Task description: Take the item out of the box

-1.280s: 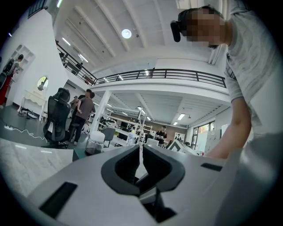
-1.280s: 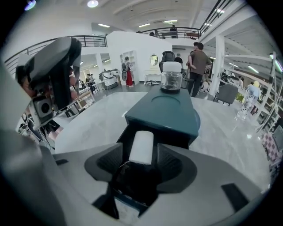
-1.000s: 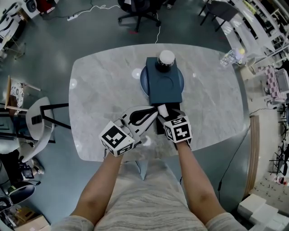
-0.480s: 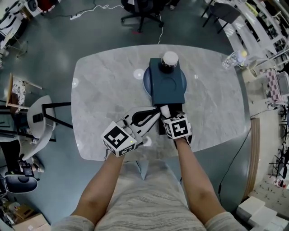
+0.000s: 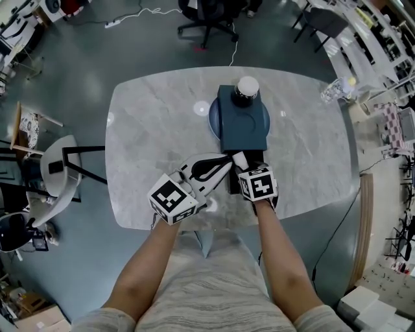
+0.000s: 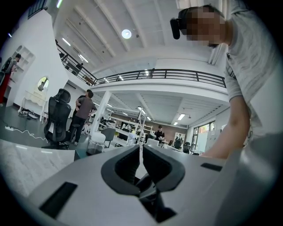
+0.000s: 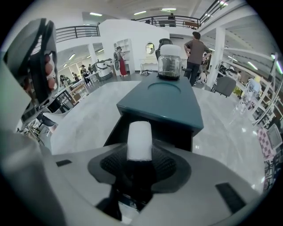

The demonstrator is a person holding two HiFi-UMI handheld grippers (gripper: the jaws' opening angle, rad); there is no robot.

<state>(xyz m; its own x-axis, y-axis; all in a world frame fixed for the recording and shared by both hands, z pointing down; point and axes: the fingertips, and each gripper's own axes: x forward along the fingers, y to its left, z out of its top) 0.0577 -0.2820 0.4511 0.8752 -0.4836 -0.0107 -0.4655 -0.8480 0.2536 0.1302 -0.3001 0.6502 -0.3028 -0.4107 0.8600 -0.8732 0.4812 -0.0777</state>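
Observation:
A dark teal box [image 5: 242, 123] [image 7: 161, 103] stands mid-table with its drawer [image 5: 249, 175] pulled out toward me. A white-lidded jar [image 5: 247, 89] [image 7: 170, 62] sits on its far end. My right gripper [image 5: 241, 163] [image 7: 139, 154] hangs over the open drawer. An upright white cylinder [image 5: 238, 157] [image 7: 139, 140] stands between its jaws, which are closing, the ribbed pads against its sides. My left gripper [image 5: 220, 162] [image 6: 141, 161] lies just left of it, angled toward the drawer, jaws shut with nothing between them.
The box rests on a round blue plate [image 5: 213, 117] on the marble table [image 5: 155, 130]. A white stool [image 5: 55, 175] stands left of the table, an office chair [image 5: 207, 13] beyond its far edge. A clear glass object [image 5: 334, 89] sits near the far right corner.
Both grippers stay at the drawer with the white cylinder between the right jaws. The whole scene slides slightly right in the head view as the camera shifts.

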